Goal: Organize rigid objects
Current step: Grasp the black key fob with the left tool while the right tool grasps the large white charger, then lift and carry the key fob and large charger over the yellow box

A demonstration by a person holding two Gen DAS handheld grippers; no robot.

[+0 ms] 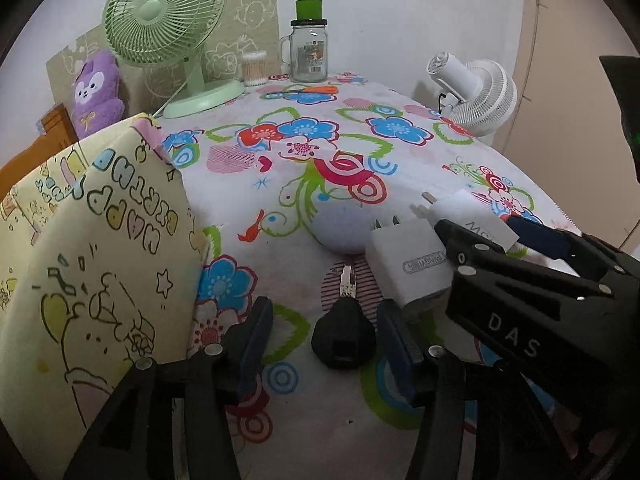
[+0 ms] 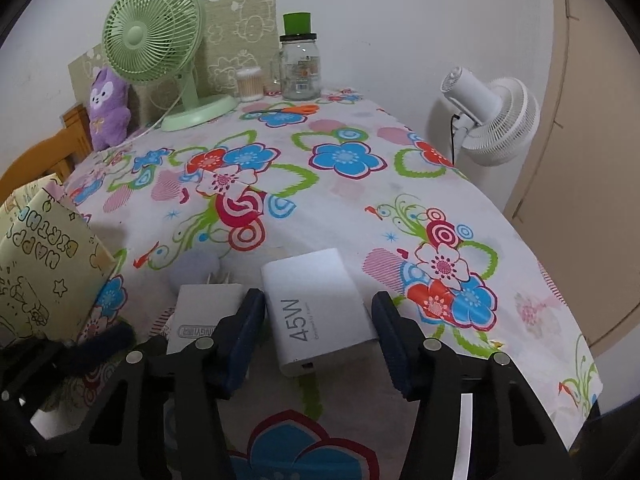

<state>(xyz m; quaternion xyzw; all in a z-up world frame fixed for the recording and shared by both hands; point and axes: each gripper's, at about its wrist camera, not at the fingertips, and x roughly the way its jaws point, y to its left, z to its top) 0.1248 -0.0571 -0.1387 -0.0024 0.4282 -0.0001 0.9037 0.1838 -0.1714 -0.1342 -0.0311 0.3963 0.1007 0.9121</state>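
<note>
Low in the left wrist view, the left gripper (image 1: 325,344) is hanging with its jaws spread around a black-headed key (image 1: 343,334) lying on the floral tablecloth (image 1: 280,168). In the lower centre of the right wrist view, the right gripper (image 2: 318,322) is straddling, jaws apart, a white charger marked 45W (image 2: 320,312); a second white charger (image 2: 204,314) is lying just left of it.

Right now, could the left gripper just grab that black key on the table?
Probably yes. The left gripper is open, and the black key lies flat between its fingers with nothing on top. The white charger sits close by its right finger, which might get nudged.
</note>
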